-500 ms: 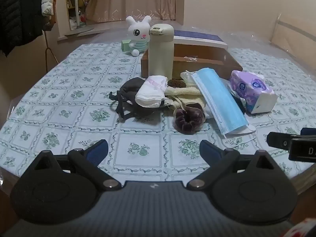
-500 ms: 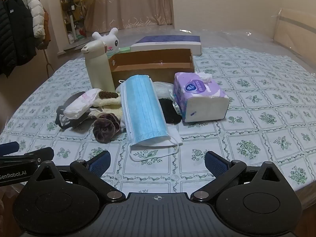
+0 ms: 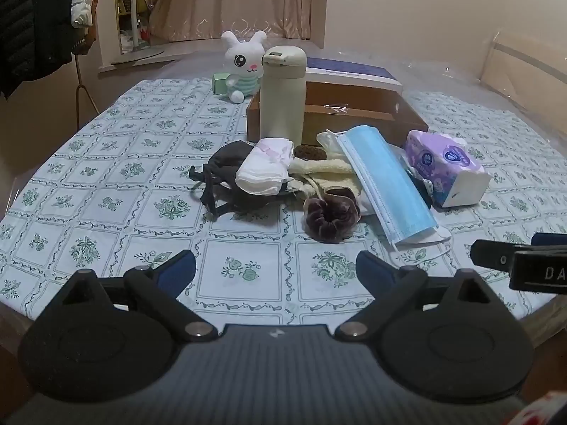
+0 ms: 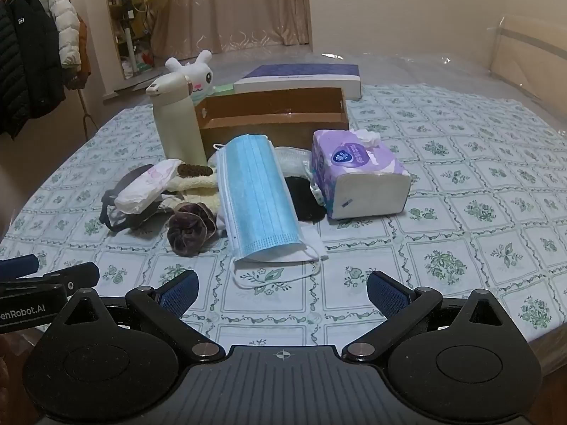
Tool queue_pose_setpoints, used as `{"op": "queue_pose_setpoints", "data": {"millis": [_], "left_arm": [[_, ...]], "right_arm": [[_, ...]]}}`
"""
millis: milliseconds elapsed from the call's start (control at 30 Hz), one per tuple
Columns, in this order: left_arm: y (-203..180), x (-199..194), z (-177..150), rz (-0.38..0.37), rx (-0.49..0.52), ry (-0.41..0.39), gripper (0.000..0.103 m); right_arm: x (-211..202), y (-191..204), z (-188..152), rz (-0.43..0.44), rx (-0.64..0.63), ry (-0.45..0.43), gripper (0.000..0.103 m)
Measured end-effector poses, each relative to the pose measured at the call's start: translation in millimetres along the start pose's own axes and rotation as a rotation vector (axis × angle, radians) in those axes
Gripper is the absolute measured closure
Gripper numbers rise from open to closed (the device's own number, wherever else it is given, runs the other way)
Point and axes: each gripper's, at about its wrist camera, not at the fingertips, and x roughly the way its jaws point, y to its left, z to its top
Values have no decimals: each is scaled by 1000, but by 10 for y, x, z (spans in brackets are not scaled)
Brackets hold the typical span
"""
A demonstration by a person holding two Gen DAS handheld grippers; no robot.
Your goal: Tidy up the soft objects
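In front of the brown box (image 4: 273, 115), both my left gripper (image 3: 275, 271) and right gripper (image 4: 281, 292) hang spread, empty; I'd pinch the blue mask (image 4: 257, 196) by its near edge.

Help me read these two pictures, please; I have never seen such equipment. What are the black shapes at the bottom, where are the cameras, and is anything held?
A person holds a two-finger gripper in each hand, each with a forward-looking camera. The black shapes are the left gripper in one picture and the right gripper in the other. Both are open and hold nothing. On the patterned tablecloth lie a blue face mask, a purple tissue pack, a dark scrunchie and other soft things, in front of a brown box and a cream bottle.
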Motion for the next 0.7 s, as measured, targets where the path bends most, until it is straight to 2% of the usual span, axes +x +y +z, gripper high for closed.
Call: {"op": "queue_pose_setpoints", "data": {"millis": [700], "left_arm": [[-22,-3,-3,4,-3,1,7]], "right_arm": [[-8,8,-4,1,2,-2,2]]}}
